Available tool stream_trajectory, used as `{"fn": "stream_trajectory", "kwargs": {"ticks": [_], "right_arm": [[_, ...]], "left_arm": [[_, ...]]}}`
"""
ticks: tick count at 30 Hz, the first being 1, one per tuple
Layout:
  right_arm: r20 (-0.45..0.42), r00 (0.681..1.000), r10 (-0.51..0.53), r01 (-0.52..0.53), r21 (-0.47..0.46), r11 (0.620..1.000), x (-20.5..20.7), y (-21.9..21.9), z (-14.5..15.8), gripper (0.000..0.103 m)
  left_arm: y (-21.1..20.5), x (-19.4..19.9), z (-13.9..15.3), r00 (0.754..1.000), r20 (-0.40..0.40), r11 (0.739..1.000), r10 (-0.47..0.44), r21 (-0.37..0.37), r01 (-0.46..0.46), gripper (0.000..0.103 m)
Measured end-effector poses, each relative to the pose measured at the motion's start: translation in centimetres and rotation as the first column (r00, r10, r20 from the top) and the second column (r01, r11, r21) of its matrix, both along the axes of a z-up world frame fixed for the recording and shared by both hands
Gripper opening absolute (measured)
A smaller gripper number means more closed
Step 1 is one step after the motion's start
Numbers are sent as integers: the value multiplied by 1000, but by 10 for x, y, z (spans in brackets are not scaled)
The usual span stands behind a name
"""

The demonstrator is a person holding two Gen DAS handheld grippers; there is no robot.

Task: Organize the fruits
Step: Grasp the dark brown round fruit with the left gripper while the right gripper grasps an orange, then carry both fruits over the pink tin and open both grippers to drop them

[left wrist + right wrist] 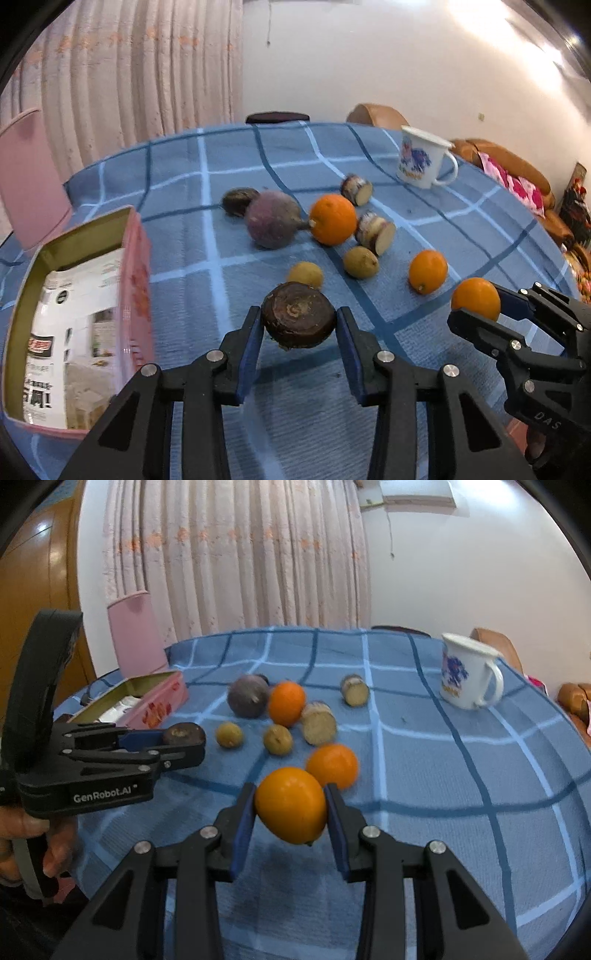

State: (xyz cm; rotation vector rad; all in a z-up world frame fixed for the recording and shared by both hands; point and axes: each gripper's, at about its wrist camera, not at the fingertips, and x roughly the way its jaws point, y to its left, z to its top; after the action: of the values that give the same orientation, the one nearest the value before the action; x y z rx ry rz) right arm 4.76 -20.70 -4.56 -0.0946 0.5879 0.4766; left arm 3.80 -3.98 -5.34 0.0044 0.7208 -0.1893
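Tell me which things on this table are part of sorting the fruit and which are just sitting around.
Part of the job: the orange in the right gripper, the dark round fruit in the left gripper, the other oranges and small yellow fruits, the pink tin box.

Lying about: the white mug, the pink chair.

Both grippers are black plastic with blue pads and silver screws; the left gripper [184, 744] reads GenRobot.AI, the right gripper [476, 314] DAS

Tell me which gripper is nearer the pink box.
Left. The left gripper, shut on the dark round fruit, sits beside the pink box; the right gripper, holding an orange, is farther away.
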Motion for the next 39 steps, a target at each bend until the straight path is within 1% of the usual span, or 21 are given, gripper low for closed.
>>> {"fn": "stream_trajectory", "kwargs": {"ticks": [11,21,29,39], "right_arm": [[55,994,91,-90,-19,996,4,39,24,39],[121,978,171,-168,-29,985,10,73,52,39],[152,961,231,-227,-40,973,17,103,70,39],[142,946,292,-290,-36,956,36,142,86,39]], "left_arm": [[29,-15,21,992,102,998,69,-19,-68,42],[62,-25,35,978,148,989,147,-37,-143,42],[89,-27,40,965,164,979,205,-44,-200,42],[126,-22,40,951,156,963,269,-49,-264,42]]}}
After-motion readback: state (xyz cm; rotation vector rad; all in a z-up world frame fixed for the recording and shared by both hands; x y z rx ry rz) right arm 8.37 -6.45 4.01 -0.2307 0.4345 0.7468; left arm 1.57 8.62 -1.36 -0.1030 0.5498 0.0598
